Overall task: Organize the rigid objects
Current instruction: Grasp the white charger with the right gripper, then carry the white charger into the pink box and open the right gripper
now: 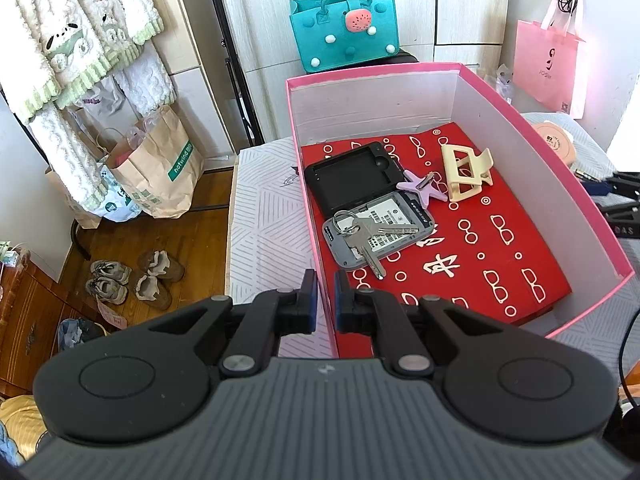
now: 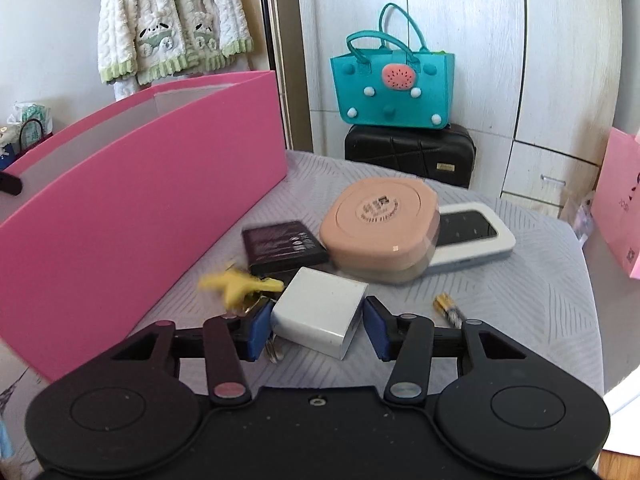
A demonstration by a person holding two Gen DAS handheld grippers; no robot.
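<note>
Grey bed (image 2: 520, 320), pink box (image 2: 140, 240), white charger (image 2: 320, 312), batteries (image 2: 450, 308)

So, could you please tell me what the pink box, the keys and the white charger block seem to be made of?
Pink box: likely cardboard, matte, with thin walls and a plain white inside.
Keys: metal, silvery and shiny, on a ring.
White charger block: apparently hard plastic, smooth and satin, with crisp edges.

Open-topped pink cardboard box (image 1: 560, 152): entry from above clear; free red-patterned floor at near right (image 1: 500, 272). Tall pink wall (image 2: 132, 216) blocks left side of right tool (image 2: 316, 326). White square charger block (image 2: 320, 312) between its fingers. Bare grey bedcover (image 2: 520, 300) right of small battery (image 2: 450, 309). Peach round-cornered plastic case (image 2: 380, 228) crowds beyond.
</note>
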